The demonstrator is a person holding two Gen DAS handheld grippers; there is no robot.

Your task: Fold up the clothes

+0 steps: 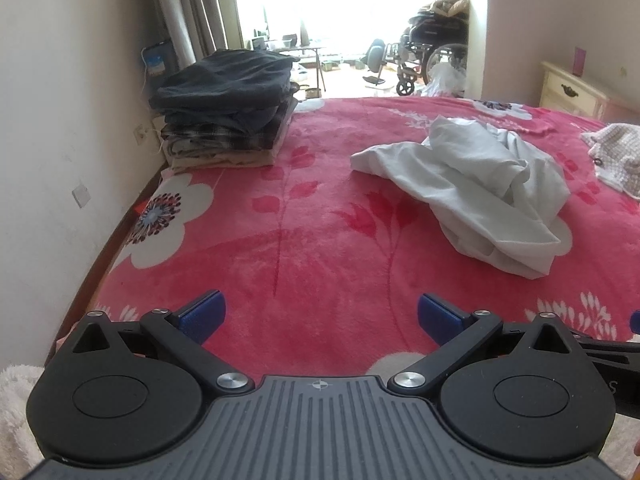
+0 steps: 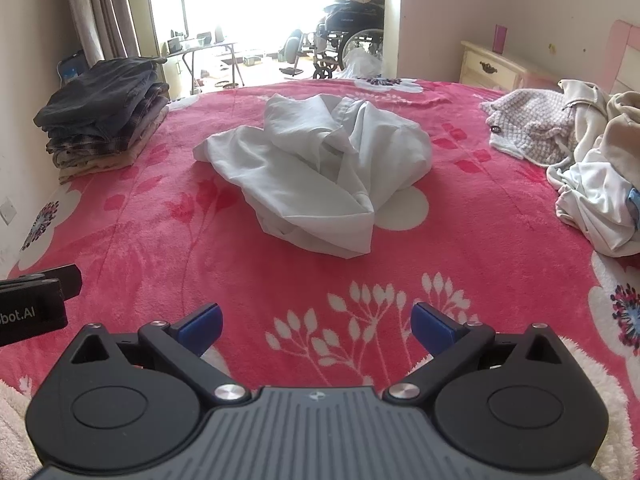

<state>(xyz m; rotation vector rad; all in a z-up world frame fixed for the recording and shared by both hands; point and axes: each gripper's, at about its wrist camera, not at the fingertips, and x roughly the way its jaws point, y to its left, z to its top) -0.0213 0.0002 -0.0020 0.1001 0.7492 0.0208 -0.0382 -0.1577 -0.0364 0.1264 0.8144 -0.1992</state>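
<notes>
1. White garment (image 2: pixel 316 176): we find it crumpled in a loose heap at the centre of the right wrist view, and at right of centre in the left wrist view (image 1: pixel 472 192). It lies on the pink floral blanket (image 2: pixel 140 240), unfolded; we judge it the next piece to be folded.
2. Folded stack (image 1: pixel 224 112): dark and plaid pieces piled squarely at upper left in both views, against the wall. We take it for the finished pile, set aside to keep the middle of the bed free for work.
3. Unsorted clothes (image 2: pixel 592 168): a knitted piece and pale garments bunched at the right edge of the right wrist view, apparently waiting their turn.
4. Left gripper (image 1: pixel 320 316): blue fingers spread wide at the bottom of its view, holding nothing. The white garment lies well ahead and to the right of them.
5. Right gripper (image 2: pixel 316 322): fingers equally wide apart, empty. The garment lies straight ahead, above them in frame, well apart; no contact yet.
</notes>
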